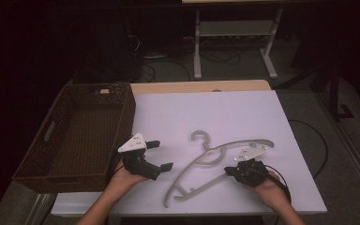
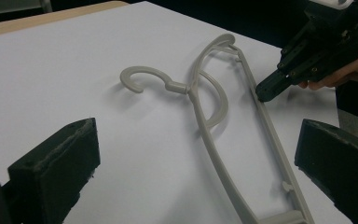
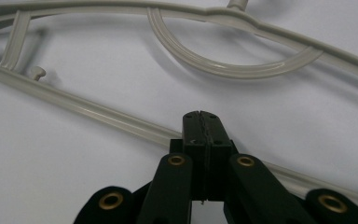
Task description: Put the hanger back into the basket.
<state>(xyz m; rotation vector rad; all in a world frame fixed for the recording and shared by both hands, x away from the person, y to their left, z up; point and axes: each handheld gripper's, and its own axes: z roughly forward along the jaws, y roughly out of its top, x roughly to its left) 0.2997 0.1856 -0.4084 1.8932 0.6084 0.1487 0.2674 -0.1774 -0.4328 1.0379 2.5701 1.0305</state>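
The grey plastic hanger [image 1: 218,161] lay flat on the white sheet [image 1: 178,112] that covered the bench [image 1: 187,87], its hook toward the far edge and its lower bar toward the person. The right gripper [image 1: 228,171] stood at that lower bar with its jaws pressed together; in the right gripper view the closed tips sat right over the bar, though whether they actually touched it was hard to judge. The left gripper [image 1: 160,155] was just to the left of the hanger, apart from it, jaws spread wide with nothing between them. A brown wicker basket [image 1: 51,154] sat at the bench's left side, close beside the left gripper.
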